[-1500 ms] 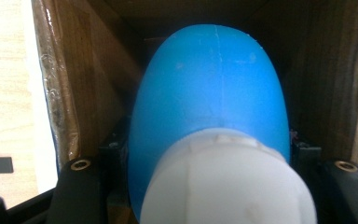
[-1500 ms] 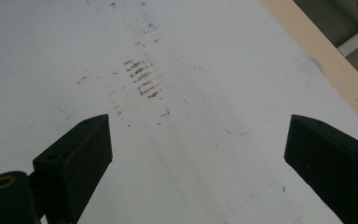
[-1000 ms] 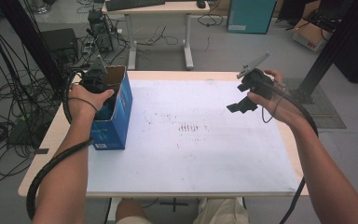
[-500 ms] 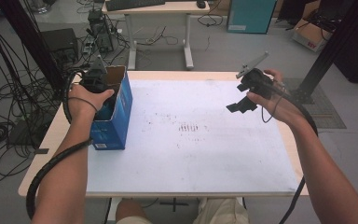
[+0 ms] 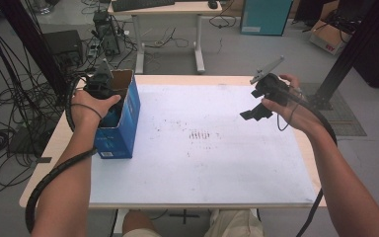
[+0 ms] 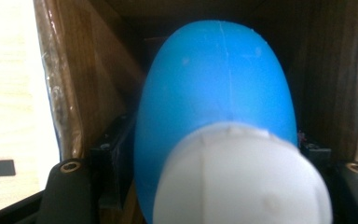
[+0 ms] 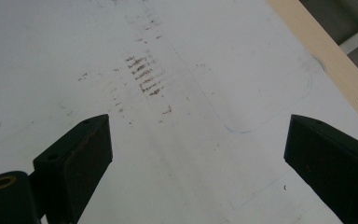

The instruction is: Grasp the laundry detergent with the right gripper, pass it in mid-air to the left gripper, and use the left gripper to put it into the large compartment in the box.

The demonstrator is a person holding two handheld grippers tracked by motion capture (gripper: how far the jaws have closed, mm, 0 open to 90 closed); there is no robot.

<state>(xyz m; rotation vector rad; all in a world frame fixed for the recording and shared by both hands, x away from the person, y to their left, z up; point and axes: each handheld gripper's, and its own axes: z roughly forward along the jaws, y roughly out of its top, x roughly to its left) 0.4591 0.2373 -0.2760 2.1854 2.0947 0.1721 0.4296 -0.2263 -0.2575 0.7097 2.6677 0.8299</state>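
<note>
Standing upright inside blue carton (image 5: pixel 123 123), blue bottle (image 6: pixel 214 93), white cap (image 6: pixel 242 177) toward camera; left gripper (image 5: pixel 101 84) jaws just loosening around it.

Smooth plastic bottle (image 6: pixel 214 102), brown cardboard box (image 5: pixel 128 106)

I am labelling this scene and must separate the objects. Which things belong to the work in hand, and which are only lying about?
Part of the work:
- blue bottle with white cap, between the left gripper's jaws, which have just been opening
- blue box, where the bottle sits
- right gripper, open, above the white sheet

Lying about:
- far desk
- cardboard carton
- floor cables
</note>
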